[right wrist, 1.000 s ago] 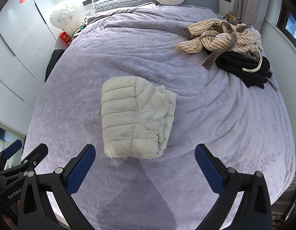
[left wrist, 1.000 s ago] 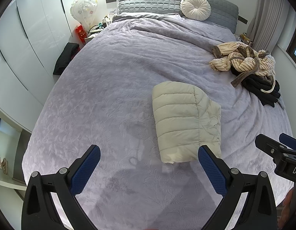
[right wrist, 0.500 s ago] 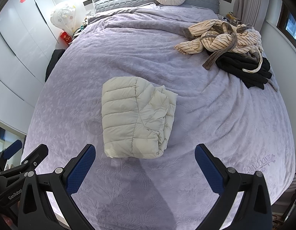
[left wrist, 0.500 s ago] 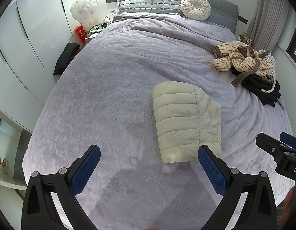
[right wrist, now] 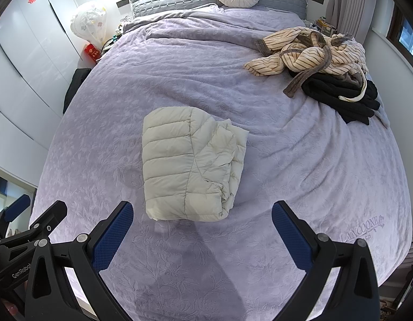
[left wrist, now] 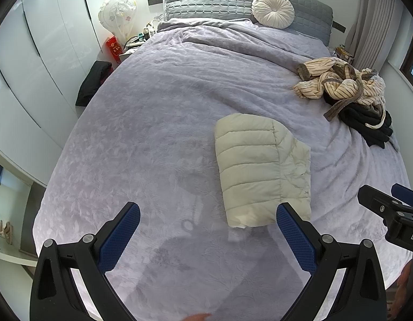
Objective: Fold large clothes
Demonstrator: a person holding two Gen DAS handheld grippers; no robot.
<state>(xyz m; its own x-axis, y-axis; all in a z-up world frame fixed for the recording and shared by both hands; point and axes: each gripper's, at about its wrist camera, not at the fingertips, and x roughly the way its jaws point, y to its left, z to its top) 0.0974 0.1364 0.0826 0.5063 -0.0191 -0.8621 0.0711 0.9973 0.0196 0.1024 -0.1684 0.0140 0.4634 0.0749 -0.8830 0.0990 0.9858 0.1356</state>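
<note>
- Though folded into a neat block, cream quilted puffer jacket [right wrist: 191,163] lying mid-bed, at twelve o'clock of both tongs.
- Left tongs [left wrist: 207,230] and right tongs [right wrist: 202,227] spread apart, empty.
- Left to fold, judging by the heap: striped beige robe [right wrist: 308,53] and black garment [right wrist: 342,93], at two o'clock.

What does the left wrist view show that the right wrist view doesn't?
Left wrist only: pale shoes on a low ledge at far left, and the right tongs entering from the right edge.
Right wrist only: the embroidered logo on the purple bedspread, and the left tongs at the left edge.
Both: the folded cream puffer jacket, the striped robe heaped on black clothing, the round pillow, and each camera's own open tongs.
</note>
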